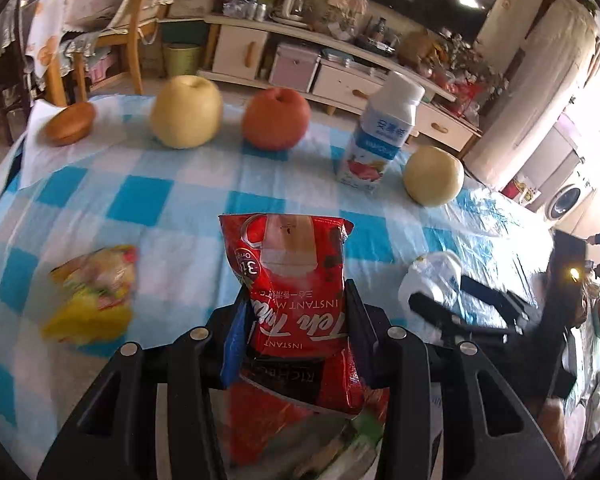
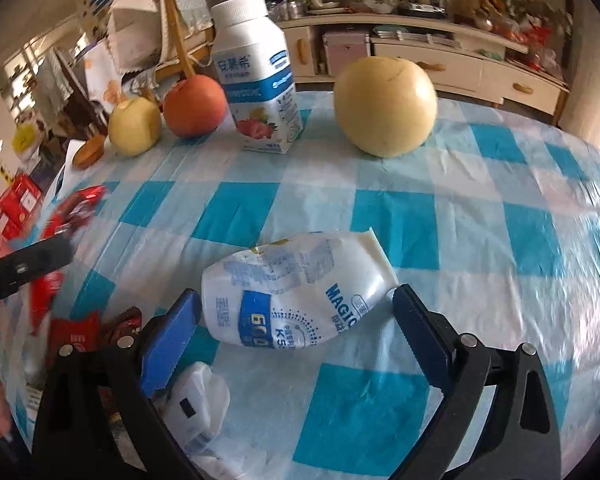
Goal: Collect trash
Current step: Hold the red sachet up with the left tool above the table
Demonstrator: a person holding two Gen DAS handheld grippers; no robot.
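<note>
My left gripper (image 1: 296, 308) is shut on a red instant-tea packet (image 1: 292, 264), which stands up between the pads above the checked tablecloth (image 1: 180, 208). A yellow wrapper (image 1: 96, 292) lies to its left on the cloth. In the right wrist view a crushed white drink pouch (image 2: 300, 292) lies on the cloth between the fingers of my right gripper (image 2: 296, 312). That gripper is open, its blue pads close to the pouch's two ends. The left gripper (image 2: 24, 268) shows blurred at the far left with the red packet (image 2: 76, 208).
Along the far side stand a yellow pear (image 1: 186, 112), a red apple (image 1: 276, 118), a white yogurt carton (image 1: 380, 136), another pear (image 1: 434, 176) and a brown bun (image 1: 70, 122). Red wrappers (image 2: 76, 332) and a white plastic piece (image 2: 196, 404) lie near the right gripper.
</note>
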